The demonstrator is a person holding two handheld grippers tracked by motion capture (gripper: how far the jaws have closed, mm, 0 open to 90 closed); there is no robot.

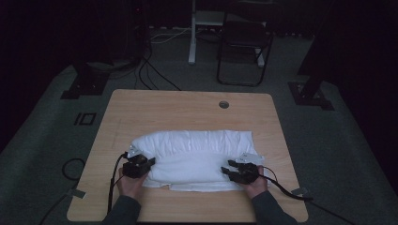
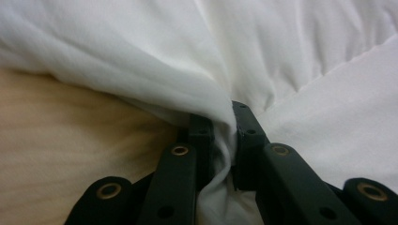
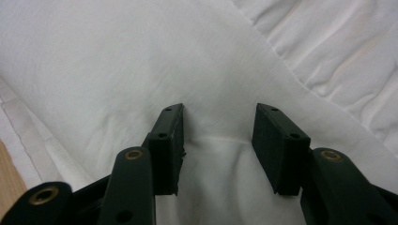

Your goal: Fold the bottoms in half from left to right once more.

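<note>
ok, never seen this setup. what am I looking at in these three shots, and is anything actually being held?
No robot arm here: a person sits at a wooden table with a handheld two-finger gripper in each hand. The wide shot comes from a fixed camera above the person, looking forward and down. The other two come from cameras riding on the grippers, looking along their black fingers.

On the table lies a white cloth, folded and bunched, possibly a garment or bedding.

The left gripper sits at the cloth's left edge; in its own view the fingers are pinched shut on a fold of cloth. The right gripper is at the cloth's right end; its fingers stand apart with cloth lying between them, not clamped. So the left one has a grip.
</note>
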